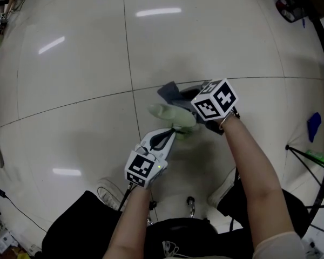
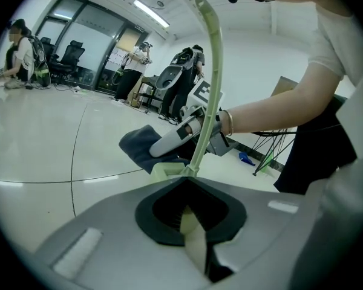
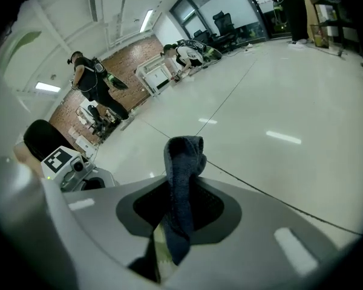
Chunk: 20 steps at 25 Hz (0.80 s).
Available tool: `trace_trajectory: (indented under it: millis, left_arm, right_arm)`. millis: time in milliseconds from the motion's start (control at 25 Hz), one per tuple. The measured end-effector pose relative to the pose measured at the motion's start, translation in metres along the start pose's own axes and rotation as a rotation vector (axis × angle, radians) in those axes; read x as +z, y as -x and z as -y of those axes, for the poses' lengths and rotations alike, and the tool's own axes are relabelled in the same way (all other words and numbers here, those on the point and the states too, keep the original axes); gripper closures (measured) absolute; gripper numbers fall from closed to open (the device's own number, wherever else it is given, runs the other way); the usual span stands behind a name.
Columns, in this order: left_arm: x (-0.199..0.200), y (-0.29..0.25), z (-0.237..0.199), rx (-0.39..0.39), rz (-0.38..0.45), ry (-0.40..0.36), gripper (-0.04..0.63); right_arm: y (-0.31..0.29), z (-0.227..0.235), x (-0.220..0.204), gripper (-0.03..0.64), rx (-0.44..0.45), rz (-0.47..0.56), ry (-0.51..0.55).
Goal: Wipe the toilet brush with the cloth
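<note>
Now | left gripper (image 2: 190,222) jaws clamp slim pale-green toilet brush (image 2: 213,71) | right gripper (image 3: 169,228) jaws pinch nubby dark-blue cloth (image 3: 183,162)

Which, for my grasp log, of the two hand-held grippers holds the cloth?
The right hand-held gripper: dark cloth between its jaws; the left hand-held gripper clamps the pale green brush.

The floor (image 1: 86,58) is pale glossy tile that mirrors the ceiling lights, and thin dark grout lines (image 1: 127,47) cross it. A small blue object (image 1: 313,125) lies at 3 o'clock in the head view, just above dark tripod legs (image 1: 308,158) that stand on the tiles. A black cable (image 1: 13,206) trails at 8 o'clock. The person's white shoes (image 1: 109,192) rest at 6 o'clock. Small clutter (image 1: 0,9) sits at 10 o'clock.
</note>
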<state>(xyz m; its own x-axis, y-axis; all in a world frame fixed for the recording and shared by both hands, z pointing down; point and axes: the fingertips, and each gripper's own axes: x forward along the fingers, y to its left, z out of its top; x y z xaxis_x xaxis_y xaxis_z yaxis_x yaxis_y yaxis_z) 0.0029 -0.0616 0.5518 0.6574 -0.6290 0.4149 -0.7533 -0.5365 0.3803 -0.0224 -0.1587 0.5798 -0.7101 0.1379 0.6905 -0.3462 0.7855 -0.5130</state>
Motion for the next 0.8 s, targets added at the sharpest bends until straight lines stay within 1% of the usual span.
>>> trace_trajectory:
  millis: [200, 320, 560, 680, 800]
  left_arm:
    - [0.001, -0.005, 0.004, 0.000, -0.017, -0.021, 0.589]
    - [0.002, -0.005, 0.002, 0.000, -0.026, -0.025, 0.589]
    - [0.004, -0.008, 0.000, 0.004, -0.021, -0.005, 0.589]
    - [0.004, -0.009, -0.002, 0.008, -0.015, 0.007, 0.589]
    - [0.003, -0.009, -0.001, 0.008, -0.017, 0.014, 0.589]
  right_arm:
    - [-0.009, 0.011, -0.010, 0.525, 0.118, -0.002, -0.107]
    - [-0.015, 0.020, -0.016, 0.525, 0.146, -0.001, -0.174]
    - [-0.018, 0.039, -0.043, 0.526, 0.094, -0.081, -0.208]
    - [-0.011, 0.047, -0.060, 0.526, 0.043, -0.145, -0.188]
    - [0.004, 0.058, -0.076, 0.525, -0.033, -0.217, -0.178]
